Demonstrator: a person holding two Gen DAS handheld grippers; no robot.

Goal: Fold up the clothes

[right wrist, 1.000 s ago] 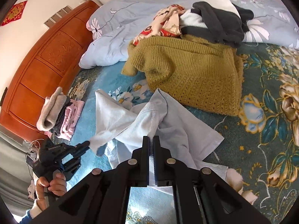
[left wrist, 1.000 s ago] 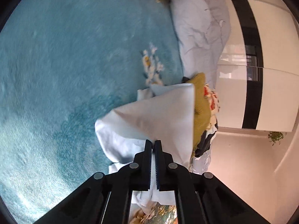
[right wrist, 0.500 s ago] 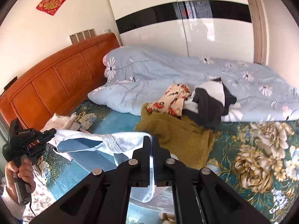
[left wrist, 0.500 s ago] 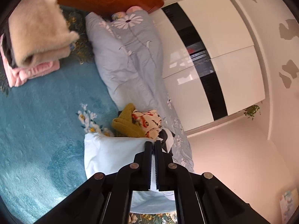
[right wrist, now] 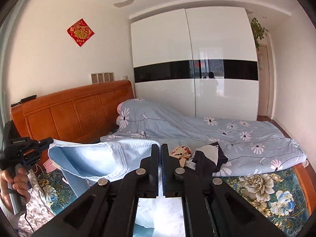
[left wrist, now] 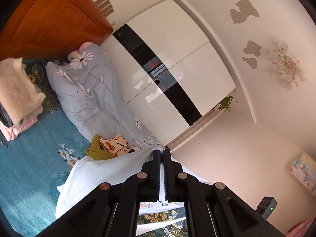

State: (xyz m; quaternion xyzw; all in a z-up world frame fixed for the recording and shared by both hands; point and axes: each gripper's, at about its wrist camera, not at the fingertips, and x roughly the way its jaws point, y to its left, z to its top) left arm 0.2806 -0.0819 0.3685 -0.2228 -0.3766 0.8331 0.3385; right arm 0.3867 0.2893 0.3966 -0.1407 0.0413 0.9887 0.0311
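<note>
Holding shirt (right wrist: 94, 158) aloft, both grippers (left wrist: 161, 154) (right wrist: 159, 148) clamped on it; we keep edge taut, level above bed (right wrist: 276, 187).

Ahead of me, 12 o'clock: glossy white sliding wardrobe (right wrist: 194, 59) with black band. Carved orange wooden headboard (right wrist: 75, 114) at 9. Red paper charm (right wrist: 80, 32) on white wall, 10 o'clock. Ceiling paint peeling. Daylight reflected in wardrobe.

I see shirt (right wrist: 92, 158) strung between left gripper (right wrist: 47, 141) and right gripper (right wrist: 159, 148), above bed (right wrist: 276, 187); clothes pile (right wrist: 203, 156) behind, quilt (right wrist: 197, 124) beyond, wardrobe (right wrist: 193, 45) past it, headboard (right wrist: 75, 114) left.
</note>
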